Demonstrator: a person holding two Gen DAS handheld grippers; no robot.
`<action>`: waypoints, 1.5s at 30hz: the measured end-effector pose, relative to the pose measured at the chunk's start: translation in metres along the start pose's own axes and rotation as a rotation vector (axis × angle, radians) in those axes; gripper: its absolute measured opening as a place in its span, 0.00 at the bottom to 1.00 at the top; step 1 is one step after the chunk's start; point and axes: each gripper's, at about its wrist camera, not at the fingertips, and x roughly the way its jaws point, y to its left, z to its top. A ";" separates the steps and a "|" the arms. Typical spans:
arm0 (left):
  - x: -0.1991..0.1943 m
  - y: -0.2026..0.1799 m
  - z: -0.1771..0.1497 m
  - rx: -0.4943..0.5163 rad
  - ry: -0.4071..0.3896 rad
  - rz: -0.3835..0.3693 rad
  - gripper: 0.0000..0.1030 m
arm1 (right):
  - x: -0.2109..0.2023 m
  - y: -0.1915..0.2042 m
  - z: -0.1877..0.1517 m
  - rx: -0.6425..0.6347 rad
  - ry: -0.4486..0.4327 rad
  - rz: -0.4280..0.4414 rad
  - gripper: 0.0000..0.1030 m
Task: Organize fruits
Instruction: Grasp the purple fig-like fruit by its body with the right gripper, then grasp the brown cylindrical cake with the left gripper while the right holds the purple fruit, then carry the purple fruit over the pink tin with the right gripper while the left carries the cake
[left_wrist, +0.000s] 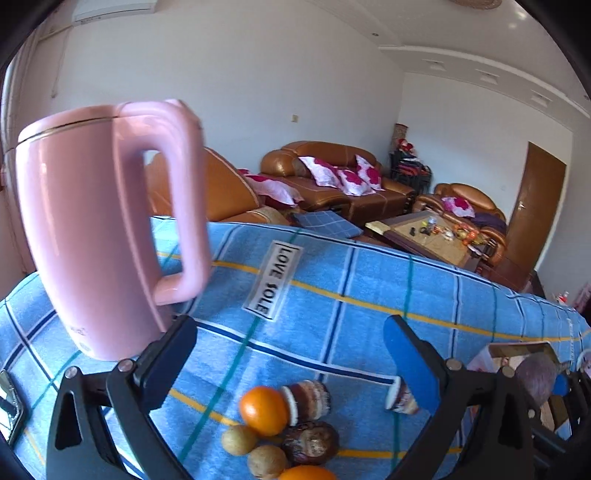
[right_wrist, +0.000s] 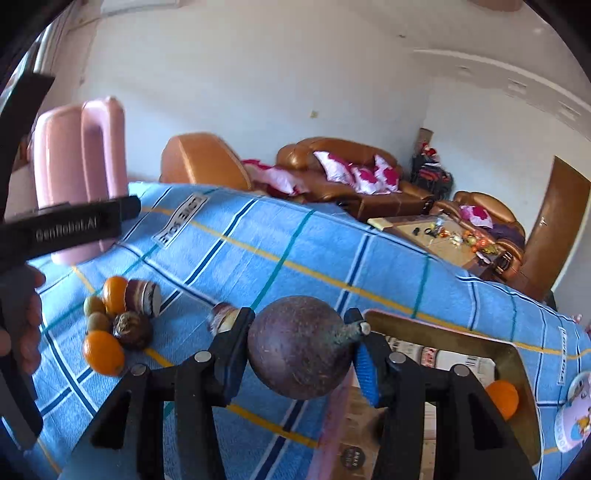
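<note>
Our right fingers (right_wrist: 364, 363) are closed on a dark purple fruit (right_wrist: 299, 347), one blue pad pressing each side, its stubby stem pointing toward the box (right_wrist: 443, 328). Our right gripper (right_wrist: 301, 354) holds it above the cloth (right_wrist: 295, 240), just left of the box, which has one orange (right_wrist: 502, 397) inside at its right end. Our left fingers (left_wrist: 413, 365) are spread wide with nothing between them; the left gripper (left_wrist: 291, 358) hovers over the fruit pile (left_wrist: 284, 428), which lies on the cloth well left of the box: oranges, small brown fruits, a dark wrinkled one and a cut half, with another cut piece (left_wrist: 400, 397) lying nearer the box, apart from the pile. The label on the cloth reads "LOVE SOLE" (left_wrist: 273, 282); the left gripper's body, seen from the right wrist, reads "GenRobot.AI" (right_wrist: 66, 225). A pink kettle (left_wrist: 99, 229) stands on the cloth beyond the pile, far from the box.
</note>
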 end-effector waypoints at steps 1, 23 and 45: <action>0.002 -0.009 -0.003 0.027 0.009 -0.018 1.00 | -0.003 -0.004 -0.001 0.007 -0.013 -0.033 0.50; 0.064 -0.113 -0.035 0.315 0.332 -0.183 0.49 | -0.007 -0.073 -0.016 0.236 0.029 -0.066 0.51; 0.045 -0.101 -0.034 0.287 0.280 -0.144 0.30 | -0.006 -0.074 -0.019 0.232 0.018 -0.074 0.51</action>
